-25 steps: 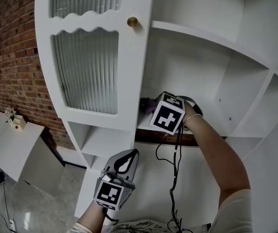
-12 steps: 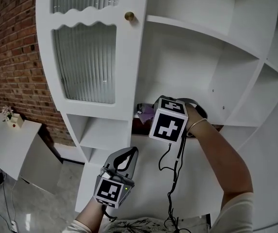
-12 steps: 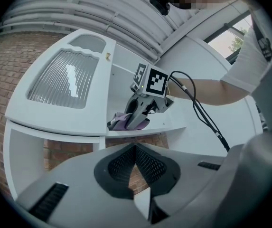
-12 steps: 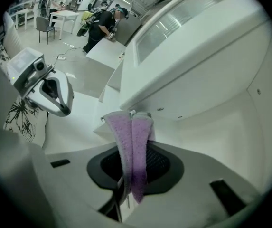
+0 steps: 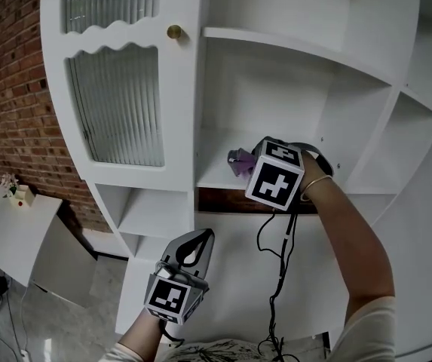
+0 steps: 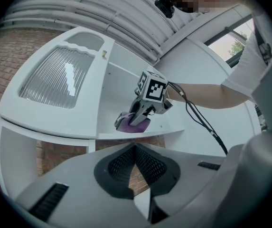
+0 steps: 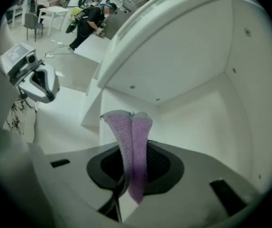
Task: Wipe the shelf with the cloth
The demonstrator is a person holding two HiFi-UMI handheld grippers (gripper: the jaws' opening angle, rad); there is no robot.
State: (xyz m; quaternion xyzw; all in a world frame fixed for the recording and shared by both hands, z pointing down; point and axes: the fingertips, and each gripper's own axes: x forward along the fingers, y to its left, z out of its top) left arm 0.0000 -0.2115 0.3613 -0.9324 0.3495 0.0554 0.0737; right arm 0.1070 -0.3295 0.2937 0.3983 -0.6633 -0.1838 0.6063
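A purple cloth lies bunched on the white shelf, just right of the cabinet door. My right gripper reaches into that compartment and is shut on the cloth, pressing it to the shelf board. In the right gripper view the folded cloth sticks up from between the closed jaws, with the compartment's white walls behind. My left gripper hangs low in front of the cabinet, shut and holding nothing. From the left gripper view, the right gripper and the cloth show on the shelf edge.
A ribbed-glass door with a brass knob stands left of the compartment. Another shelf runs above. A black cable hangs from the right gripper. Brick wall and a small white table lie at left.
My right gripper has slid the cloth to the right along the shelf, away from the door's edge. The left gripper has stayed low and shut.
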